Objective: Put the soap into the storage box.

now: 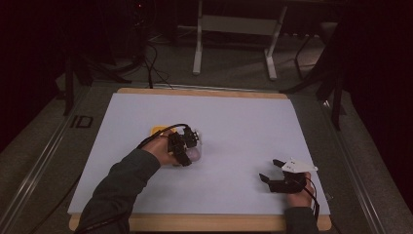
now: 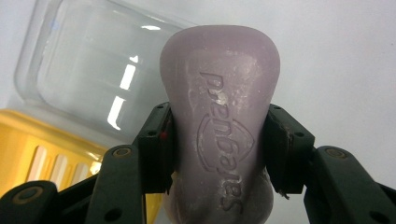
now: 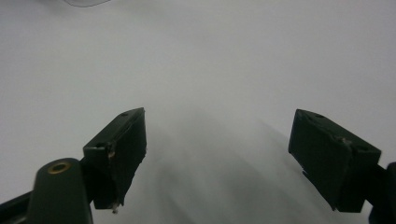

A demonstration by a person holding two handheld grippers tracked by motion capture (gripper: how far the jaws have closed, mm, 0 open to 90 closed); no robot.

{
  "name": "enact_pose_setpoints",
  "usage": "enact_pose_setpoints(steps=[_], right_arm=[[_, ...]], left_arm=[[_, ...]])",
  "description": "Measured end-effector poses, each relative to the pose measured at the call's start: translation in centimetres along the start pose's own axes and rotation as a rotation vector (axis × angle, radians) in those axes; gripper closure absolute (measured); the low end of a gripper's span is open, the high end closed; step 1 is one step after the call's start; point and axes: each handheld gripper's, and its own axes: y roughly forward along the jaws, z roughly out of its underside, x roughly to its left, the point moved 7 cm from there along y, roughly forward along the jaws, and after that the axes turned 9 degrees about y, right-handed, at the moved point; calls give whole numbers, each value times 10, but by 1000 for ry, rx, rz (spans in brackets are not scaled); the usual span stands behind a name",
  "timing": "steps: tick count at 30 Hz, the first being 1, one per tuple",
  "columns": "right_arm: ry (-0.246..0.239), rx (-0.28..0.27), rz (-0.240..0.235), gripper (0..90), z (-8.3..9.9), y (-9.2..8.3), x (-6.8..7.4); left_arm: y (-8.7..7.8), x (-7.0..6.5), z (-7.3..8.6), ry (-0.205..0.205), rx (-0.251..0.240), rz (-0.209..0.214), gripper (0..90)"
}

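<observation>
A pale purple bar of soap [image 2: 220, 126] with embossed lettering is clamped at its narrow waist by my left gripper [image 2: 219, 149]. In the high view that gripper [image 1: 187, 152] holds the soap [image 1: 195, 154] over the white sheet at centre left. Just beyond it lie a clear plastic lid or box [image 2: 93, 70] and a yellow slotted tray [image 2: 42, 149], the yellow tray [image 1: 158, 130] showing behind the hand. My right gripper [image 1: 272, 170] rests open at the lower right, and its jaws [image 3: 219, 154] stand wide apart over bare white surface.
A white sheet [image 1: 234, 126] covers the wooden table [image 1: 204, 91]. Beyond the far edge are a white stand's legs [image 1: 197, 53] and dark cables [image 1: 153, 63] on the floor. A clear object's edge [image 3: 86, 2] peeks in at the top of the right gripper view.
</observation>
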Motion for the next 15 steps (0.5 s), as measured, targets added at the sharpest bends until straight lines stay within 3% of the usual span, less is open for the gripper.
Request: enact_pose_setpoints(steps=[15], right_arm=[[0, 1, 1, 189, 0, 0, 0]], left_arm=[[-9, 14, 9, -62, -10, -19, 499]])
